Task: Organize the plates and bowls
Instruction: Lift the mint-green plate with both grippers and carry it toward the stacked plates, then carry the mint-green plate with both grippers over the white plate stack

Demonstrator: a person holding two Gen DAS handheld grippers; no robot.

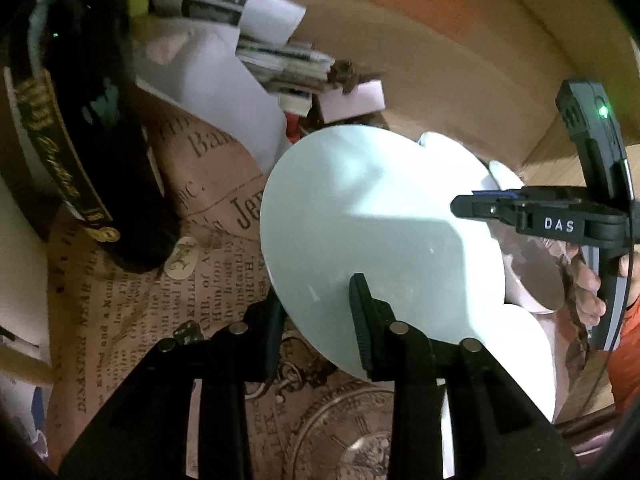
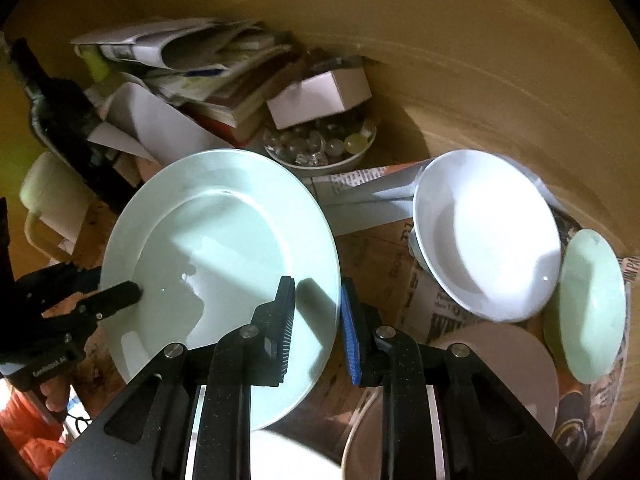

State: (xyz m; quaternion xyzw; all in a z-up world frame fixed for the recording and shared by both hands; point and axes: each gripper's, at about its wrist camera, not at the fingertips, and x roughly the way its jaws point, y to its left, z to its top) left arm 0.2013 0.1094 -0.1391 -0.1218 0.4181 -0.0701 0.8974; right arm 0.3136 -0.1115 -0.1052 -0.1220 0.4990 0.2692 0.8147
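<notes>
We've got the pale green plate (image 2: 218, 264) pinched at opposite rims by the left gripper (image 1: 316, 312) and right gripper (image 2: 318, 328), tilted above the newsprint (image 1: 160, 312), with white bowl (image 2: 486, 236) just beside.

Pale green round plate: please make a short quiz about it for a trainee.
1. True or false: the pale green round ceramic plate is covered with food.
2. Right wrist view: what stands right of it? A) white deep bowl; B) black bottle; C) pale mug.
3. Fill in: the jaws of the left gripper and the right gripper are shut on its ____.
Key: 1 false; 2 A; 3 rim.
</notes>
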